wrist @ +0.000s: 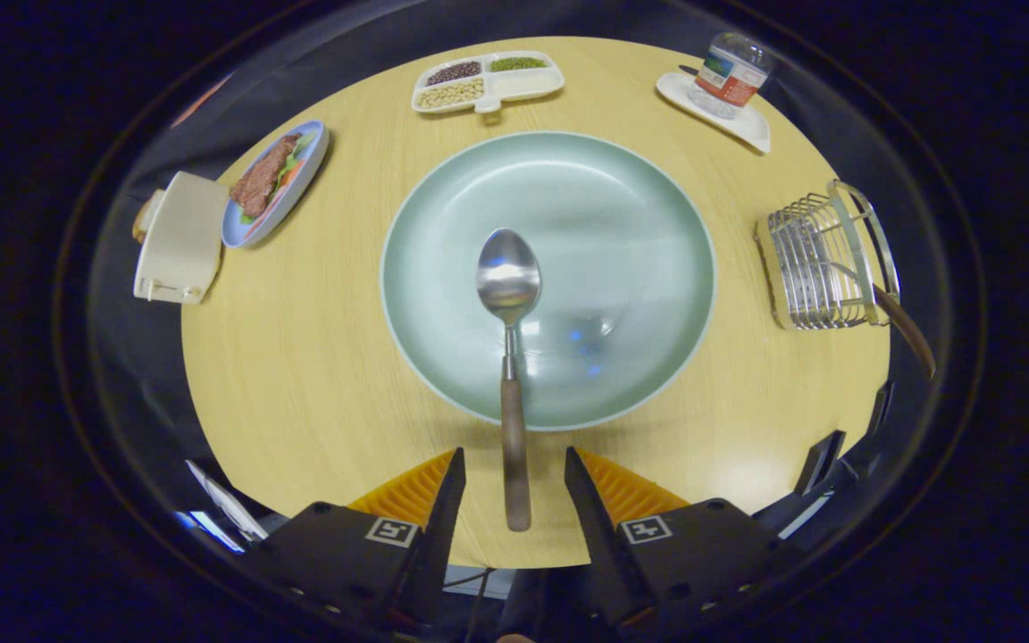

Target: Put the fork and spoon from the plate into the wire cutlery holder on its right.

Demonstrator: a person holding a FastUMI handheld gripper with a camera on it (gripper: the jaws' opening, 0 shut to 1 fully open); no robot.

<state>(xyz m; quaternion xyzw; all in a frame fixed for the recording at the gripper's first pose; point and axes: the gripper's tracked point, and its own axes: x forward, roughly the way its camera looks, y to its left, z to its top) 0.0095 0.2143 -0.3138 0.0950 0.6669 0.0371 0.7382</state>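
Observation:
A pale green plate (622,196) lies in the middle of the round wooden table. A spoon (509,295) with a steel bowl and a brown wooden handle rests on it, bowl on the plate and handle reaching over the near rim toward me. My gripper (512,464) is open, and the handle's end lies between the two fingers without either one touching it. The wire cutlery holder (814,263) stands to the right of the plate. A brown-handled utensil, apparently the fork (903,326), sits in it with the handle leaning out.
Beyond the plate stands a white divided dish of beans (488,80). At the far right a water bottle (733,71) sits on a white tray. Left of the plate are a blue plate of food (278,183) and a cream box (179,237). The table's near edge lies under my fingers.

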